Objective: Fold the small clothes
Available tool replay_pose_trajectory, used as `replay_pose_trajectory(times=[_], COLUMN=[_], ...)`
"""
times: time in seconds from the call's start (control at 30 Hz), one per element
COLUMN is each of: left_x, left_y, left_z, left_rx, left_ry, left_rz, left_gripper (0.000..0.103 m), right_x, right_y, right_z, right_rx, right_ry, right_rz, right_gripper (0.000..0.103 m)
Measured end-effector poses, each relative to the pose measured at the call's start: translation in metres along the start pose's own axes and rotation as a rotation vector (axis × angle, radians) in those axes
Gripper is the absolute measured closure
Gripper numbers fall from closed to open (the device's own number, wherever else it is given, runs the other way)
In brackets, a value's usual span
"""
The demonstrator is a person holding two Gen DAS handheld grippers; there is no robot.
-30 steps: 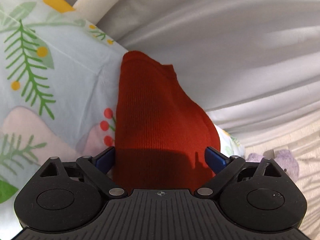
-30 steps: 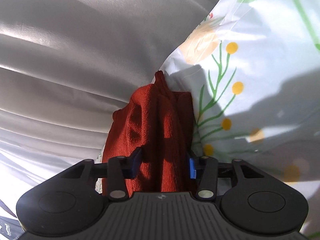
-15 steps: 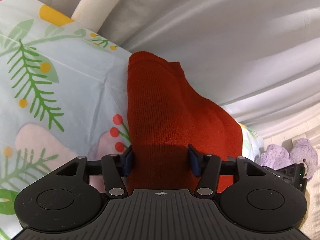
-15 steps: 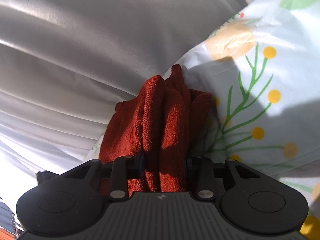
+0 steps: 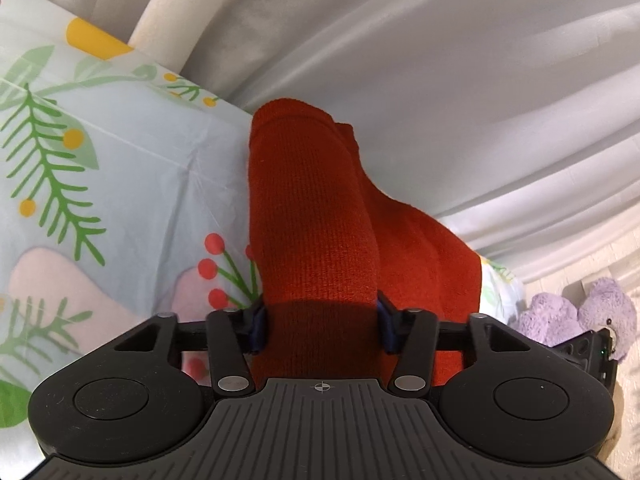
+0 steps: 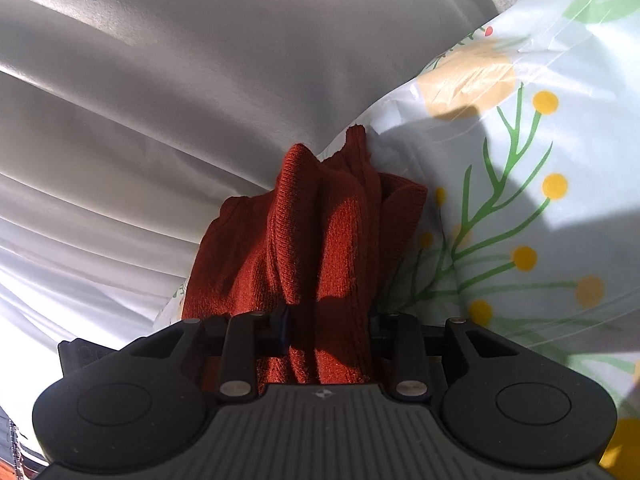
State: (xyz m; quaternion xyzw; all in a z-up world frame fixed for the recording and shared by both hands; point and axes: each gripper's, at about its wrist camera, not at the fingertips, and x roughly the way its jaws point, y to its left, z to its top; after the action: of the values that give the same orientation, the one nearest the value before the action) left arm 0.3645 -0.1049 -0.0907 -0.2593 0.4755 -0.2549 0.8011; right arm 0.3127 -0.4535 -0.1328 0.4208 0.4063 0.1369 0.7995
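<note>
Knitwear fills both my grips: left gripper and right gripper each clamp the red sweater, flowered sheet at nine o'clock.

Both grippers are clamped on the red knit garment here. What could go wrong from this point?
1. The right gripper pinches a bunched, creased wad of the red knit garment, so the fold may come out lumpy.
2. The left gripper grips a smoother band; the uneven holds could skew the edges.
3. The garment lies near the edge of the floral sheet and could slide off.
</note>
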Motion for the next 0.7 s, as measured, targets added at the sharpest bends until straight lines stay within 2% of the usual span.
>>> replay_pose_trajectory(times=[0.17,0.33,0.7], left_x=[-0.012,-0.034,-0.099], left_y=[-0.015,-0.023,-0.021], left_z=[-0.001,-0.002,-0.015], left_rx=[0.031,0.033,0.028], left_ry=[-0.008,-0.020,-0.003], left_rz=[0.039,0.022,0.058], left_gripper=[0.055,0.055,0.055], right_x=[-0.009,-0.019,-0.027], right_y=[0.025,0.052,0.103], right_z=[-0.008,-0.015,-0.049], right_rx=[-0.078,-0.104,-0.086], right_ry=[-0.024,-0.036,0.027], right_rz=[-0.039,0.001,0.014], right_gripper=[0.076,0.077,0.077])
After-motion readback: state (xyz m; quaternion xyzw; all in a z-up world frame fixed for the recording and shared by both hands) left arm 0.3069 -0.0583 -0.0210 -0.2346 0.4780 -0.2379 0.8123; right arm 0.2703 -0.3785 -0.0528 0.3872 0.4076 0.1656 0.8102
